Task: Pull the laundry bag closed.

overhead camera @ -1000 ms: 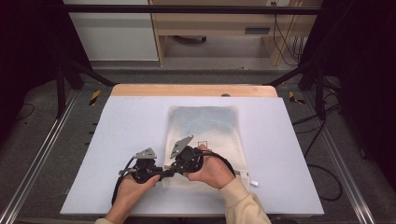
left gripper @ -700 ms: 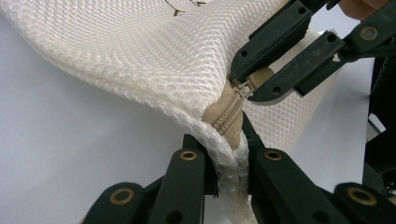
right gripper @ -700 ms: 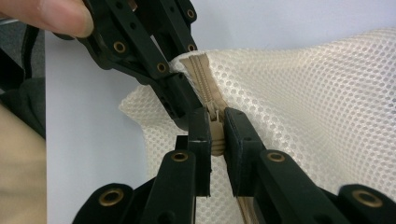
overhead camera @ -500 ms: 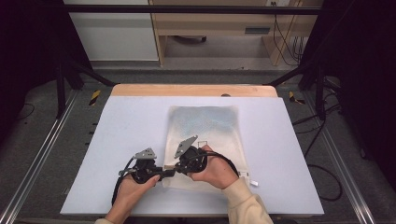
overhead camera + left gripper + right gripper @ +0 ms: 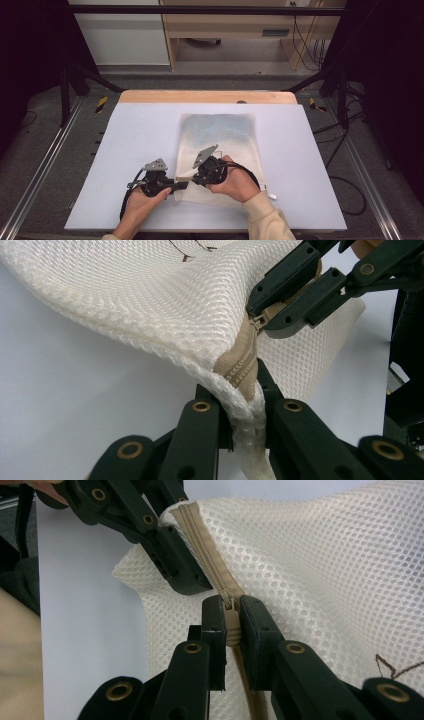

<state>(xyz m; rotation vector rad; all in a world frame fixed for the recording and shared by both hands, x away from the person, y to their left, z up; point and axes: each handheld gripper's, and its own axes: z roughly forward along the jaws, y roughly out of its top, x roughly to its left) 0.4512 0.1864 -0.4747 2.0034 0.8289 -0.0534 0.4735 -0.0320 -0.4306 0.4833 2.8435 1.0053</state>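
Observation:
A cream mesh bag (image 5: 220,135) lies flat on the white table (image 5: 125,145), its zipped edge nearest the person. My left gripper (image 5: 181,185) is shut on the bag's near left corner (image 5: 245,405), where the tan zipper (image 5: 239,362) ends. Just to its right, my right gripper (image 5: 194,178) is shut on the zipper pull (image 5: 231,625). In the left gripper view the right gripper (image 5: 267,320) pinches the pull a short way ahead. In the right gripper view the left gripper (image 5: 175,555) holds the lifted corner beside the zipper tape (image 5: 200,540). The teeth between them look joined.
A wooden strip (image 5: 207,96) runs along the table's far edge. Metal rails (image 5: 40,170) flank the table on the left, and cables (image 5: 345,185) lie on the floor at the right. A small white tag (image 5: 272,196) sticks out at the bag's near right corner.
My right gripper has slid slightly to the right along the bag's near edge. The left gripper has stayed on the corner.

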